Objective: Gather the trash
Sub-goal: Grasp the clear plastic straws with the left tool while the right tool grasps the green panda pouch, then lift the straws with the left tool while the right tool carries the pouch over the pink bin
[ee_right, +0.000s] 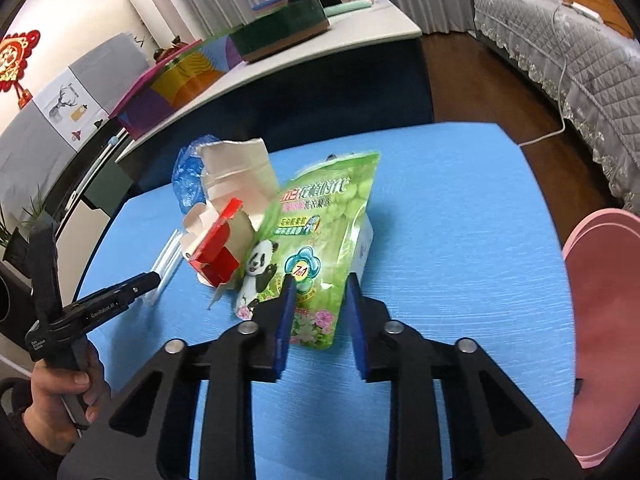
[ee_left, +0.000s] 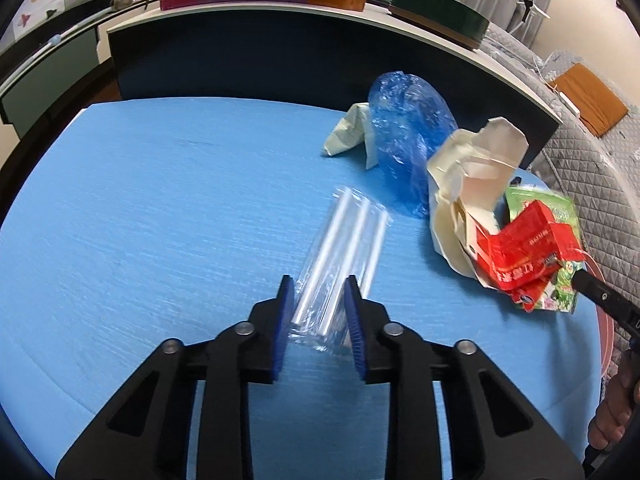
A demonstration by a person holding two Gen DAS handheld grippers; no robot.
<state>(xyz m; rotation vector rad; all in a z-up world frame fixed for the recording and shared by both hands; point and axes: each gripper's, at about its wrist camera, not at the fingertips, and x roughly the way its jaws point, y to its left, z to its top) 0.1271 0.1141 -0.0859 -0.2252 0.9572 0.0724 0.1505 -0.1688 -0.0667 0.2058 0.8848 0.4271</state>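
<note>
Pouch (ee_right: 320, 236) (panda print) reads "7in1" beside carton (ee_right: 218, 250).

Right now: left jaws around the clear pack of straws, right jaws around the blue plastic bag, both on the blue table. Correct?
One error: the right gripper has its jaws around the green panda detergent pouch, not the blue plastic bag, which lies untouched further back in the right wrist view. The left gripper around the clear pack of straws on the blue table is right.

Green pouch (ee_right: 320, 232) reads "7in1"; left gripper (ee_right: 154, 278) perhaps "GenRobot.AI"
</note>
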